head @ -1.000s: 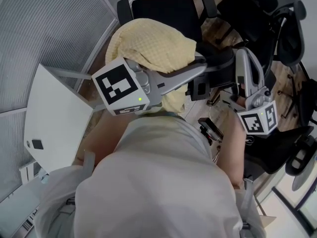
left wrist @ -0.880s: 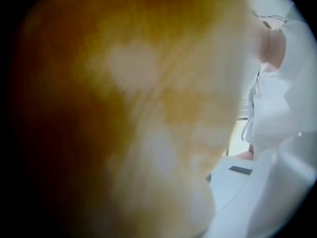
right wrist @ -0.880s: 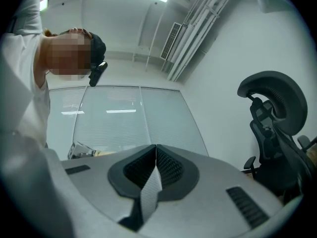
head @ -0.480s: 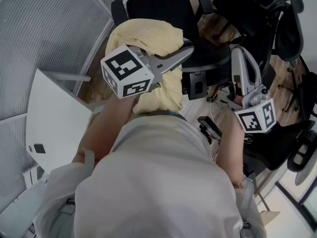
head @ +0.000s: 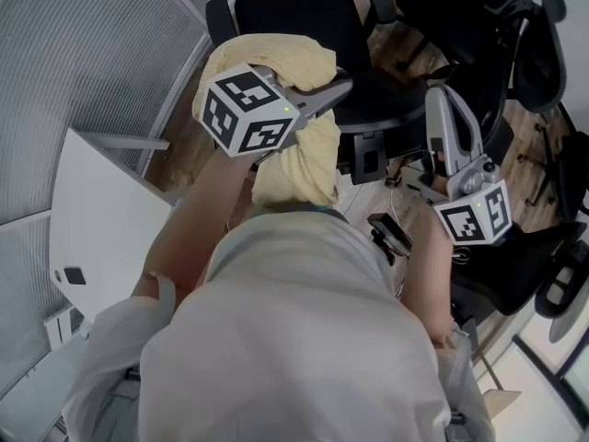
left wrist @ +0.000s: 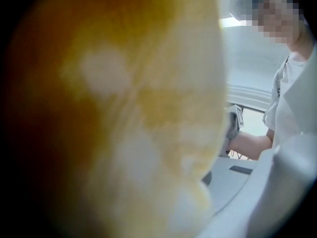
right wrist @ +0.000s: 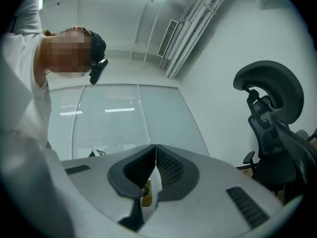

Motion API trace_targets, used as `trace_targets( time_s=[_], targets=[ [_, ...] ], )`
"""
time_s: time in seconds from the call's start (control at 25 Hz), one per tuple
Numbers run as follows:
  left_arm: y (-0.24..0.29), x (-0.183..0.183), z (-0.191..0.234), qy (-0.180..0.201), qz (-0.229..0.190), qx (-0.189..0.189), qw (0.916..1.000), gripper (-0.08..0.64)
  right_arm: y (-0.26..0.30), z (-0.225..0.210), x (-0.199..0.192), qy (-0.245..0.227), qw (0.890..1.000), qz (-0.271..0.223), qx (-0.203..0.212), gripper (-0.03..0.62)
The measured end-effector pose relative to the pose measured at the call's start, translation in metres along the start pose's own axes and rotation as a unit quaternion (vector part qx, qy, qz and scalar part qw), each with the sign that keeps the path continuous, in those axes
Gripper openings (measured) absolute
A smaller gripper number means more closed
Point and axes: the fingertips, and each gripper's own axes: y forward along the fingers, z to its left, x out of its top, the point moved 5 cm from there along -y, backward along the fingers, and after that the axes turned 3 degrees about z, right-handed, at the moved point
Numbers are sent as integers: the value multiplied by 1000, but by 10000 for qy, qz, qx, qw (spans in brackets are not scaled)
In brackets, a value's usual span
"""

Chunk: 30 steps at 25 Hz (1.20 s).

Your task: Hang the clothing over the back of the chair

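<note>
- Head view shows the left tongs (head: 339, 87) lying across a pale yellow waffle-weave cloth (head: 276, 58), marker cube toward us and fingers reaching to the garment's far right edge.
- The cloth is draped over the top of the back of a black office chair (head: 304, 17). A bunched part sits on the seat side and a long fold hangs down the side nearest us.
- In the left gripper view, blurred yellow fabric (left wrist: 138, 113) fills almost the whole frame and covers the pads. From this we read these tongs as nearly closed and clamped on the cloth.
- The right tongs (head: 442, 99) are held off to the right of that chair, well apart from the garment and touching neither it nor the chair.
- In the right gripper view the right tongs (right wrist: 155, 155) are fully closed, their ribbed black pads meeting along one seam.
- A narrow white strip with a tan patch (right wrist: 150, 190) shows low in that seam. We cannot tell whether it belongs to the tongs. Nothing else is gripped.
- A white worktop (head: 101, 210) stands at the left of the head view, and more black office chairs (head: 515, 26) crowd the right.
</note>
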Motion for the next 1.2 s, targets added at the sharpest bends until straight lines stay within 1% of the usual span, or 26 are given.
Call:
trace_targets(
  time_s=[0.12, 0.24, 0.36, 0.52, 0.8, 1.0, 1.2],
  targets=[
    [3, -2, 3, -10, 48, 44, 10000, 40, 1, 1, -1, 6, 10000, 17, 20, 21],
    [5, -4, 7, -136, 84, 95, 9998, 52, 1, 0, -1, 5, 10000, 22, 36, 21],
    [8, -8, 13, -303, 332, 66, 9990, 91, 1, 0, -3, 15, 10000, 27, 42, 21],
    [13, -11, 14, -411, 736, -172, 9963, 144, 3, 2, -5, 42, 9999, 45, 88, 21],
    [20, -19, 15, -254, 1385, -207, 9898, 229, 5, 3, -8, 55, 9998, 129, 164, 21],
    [19, -25, 17, -338, 1647, -262, 9854, 290, 8, 3, -11, 88, 9995, 203, 231, 21],
    [14, -28, 16, -548, 1733, -406, 9825, 313, 12, 7, -12, 81, 9991, 264, 326, 21]
  ],
)
